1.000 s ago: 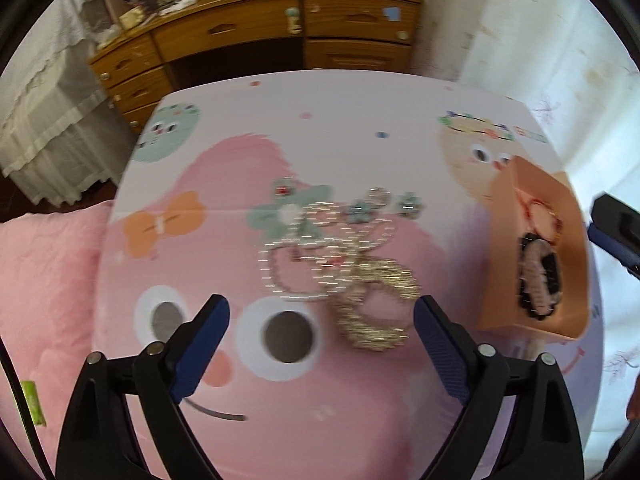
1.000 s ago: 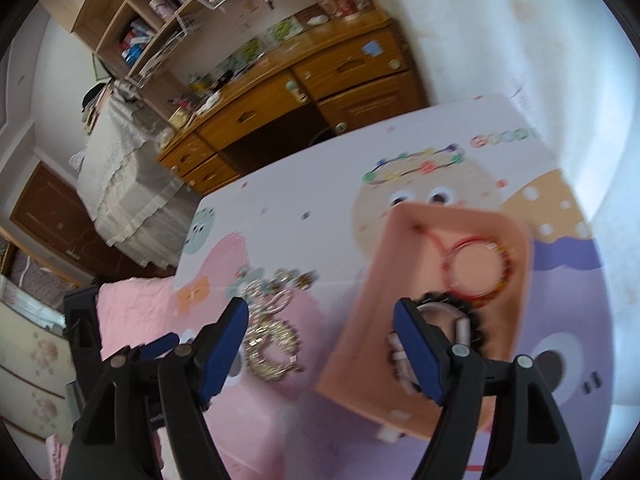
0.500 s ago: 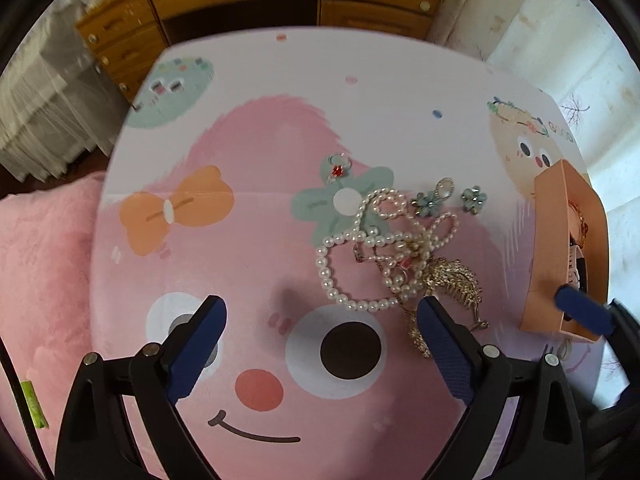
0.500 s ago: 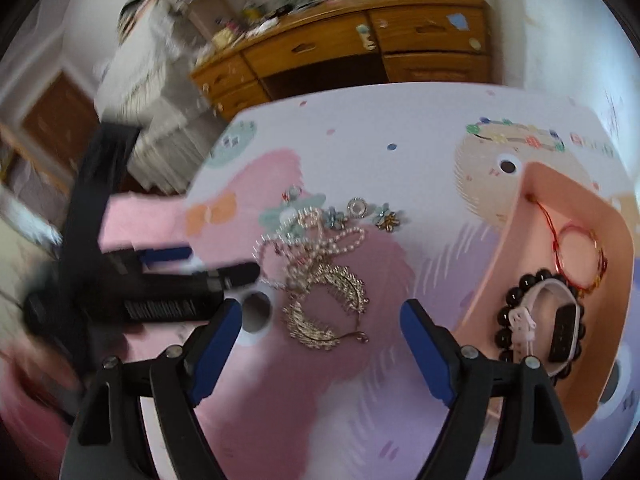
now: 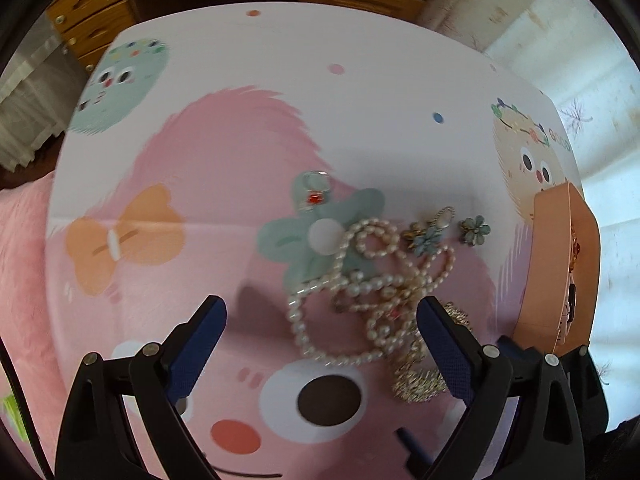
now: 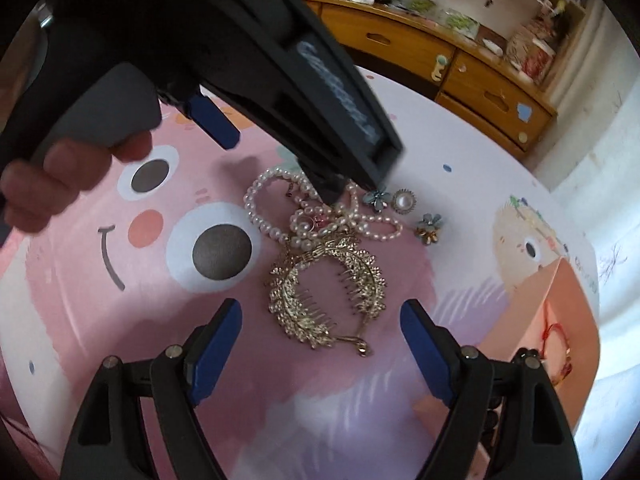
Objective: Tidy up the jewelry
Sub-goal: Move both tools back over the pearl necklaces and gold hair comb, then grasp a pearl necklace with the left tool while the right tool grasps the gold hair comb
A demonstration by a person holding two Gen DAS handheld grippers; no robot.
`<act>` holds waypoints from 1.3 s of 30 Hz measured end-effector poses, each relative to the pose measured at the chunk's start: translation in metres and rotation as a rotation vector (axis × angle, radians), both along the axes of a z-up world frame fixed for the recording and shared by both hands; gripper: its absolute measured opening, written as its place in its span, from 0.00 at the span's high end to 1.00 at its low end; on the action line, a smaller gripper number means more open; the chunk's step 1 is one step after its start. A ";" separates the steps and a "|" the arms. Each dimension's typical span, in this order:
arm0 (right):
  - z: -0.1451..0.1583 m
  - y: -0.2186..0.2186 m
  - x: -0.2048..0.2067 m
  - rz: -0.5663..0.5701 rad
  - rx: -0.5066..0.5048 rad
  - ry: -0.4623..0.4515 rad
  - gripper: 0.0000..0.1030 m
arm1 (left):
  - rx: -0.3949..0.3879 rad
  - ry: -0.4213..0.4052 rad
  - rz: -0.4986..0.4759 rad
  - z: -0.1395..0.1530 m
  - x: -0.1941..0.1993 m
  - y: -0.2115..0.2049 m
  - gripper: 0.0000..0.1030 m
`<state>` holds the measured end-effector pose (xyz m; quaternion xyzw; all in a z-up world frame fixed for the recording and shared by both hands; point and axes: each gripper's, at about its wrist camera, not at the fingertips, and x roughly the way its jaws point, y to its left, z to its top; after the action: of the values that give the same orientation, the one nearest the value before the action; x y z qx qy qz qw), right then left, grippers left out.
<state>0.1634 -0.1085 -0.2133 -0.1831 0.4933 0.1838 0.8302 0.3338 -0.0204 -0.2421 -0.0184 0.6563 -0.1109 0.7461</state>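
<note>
On the cartoon-printed table (image 5: 240, 80), the left gripper (image 5: 322, 332) hung with jaws spread wide over the tangled pearl necklace (image 5: 360, 280), the right gripper (image 6: 322, 330) likewise gaped before the gold hair comb (image 6: 324, 292), and the peach tray (image 6: 568, 320) sat rightmost.

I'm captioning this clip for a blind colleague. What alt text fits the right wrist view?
The open right gripper hovers over a gold leaf-shaped hair comb tangled with a pearl necklace on a pink cartoon-print table. The left gripper, held in a hand, reaches in from the upper left above the pearls; a peach tray sits at right.
</note>
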 end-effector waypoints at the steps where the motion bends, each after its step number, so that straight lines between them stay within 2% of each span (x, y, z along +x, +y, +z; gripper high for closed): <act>1: -0.001 -0.001 0.002 -0.015 0.018 0.006 0.20 | 0.000 0.010 -0.011 -0.003 0.002 -0.005 0.08; 10: -0.010 0.003 0.010 -0.070 0.040 0.029 0.20 | 0.048 0.032 -0.069 -0.014 0.014 -0.040 0.08; 14: -0.014 0.004 0.010 -0.062 0.037 0.039 0.20 | 0.087 0.013 -0.094 -0.015 0.020 -0.053 0.17; 16: -0.014 0.002 0.014 -0.066 0.048 0.037 0.20 | 0.089 0.006 -0.102 -0.014 0.023 -0.062 0.24; 18: -0.015 0.003 0.015 -0.073 0.052 0.039 0.20 | 0.073 0.000 -0.106 -0.011 0.024 -0.067 0.38; 22: -0.017 0.000 0.022 -0.094 0.066 0.040 0.20 | 0.041 -0.016 -0.104 -0.008 0.027 -0.073 0.57; 24: -0.017 0.000 0.025 -0.110 0.068 0.044 0.21 | 0.051 -0.031 -0.098 -0.006 0.028 -0.072 0.79; 26: -0.017 0.000 0.027 -0.122 0.074 0.051 0.22 | 0.034 -0.030 -0.084 -0.006 0.029 -0.070 0.89; 28: -0.016 -0.002 0.029 -0.129 0.082 0.047 0.28 | 0.006 -0.027 -0.058 -0.009 0.030 -0.066 0.92; 36: -0.015 -0.003 0.023 -0.097 0.069 0.060 0.28 | -0.049 -0.061 -0.036 0.004 0.024 -0.053 0.96; 39: -0.013 -0.002 0.021 -0.099 0.073 0.055 0.32 | -0.073 -0.078 -0.030 0.011 0.020 -0.050 0.97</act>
<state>0.1844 -0.1105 -0.2267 -0.1229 0.5172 0.1652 0.8307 0.3541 -0.0700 -0.2313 -0.0317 0.6223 -0.1466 0.7683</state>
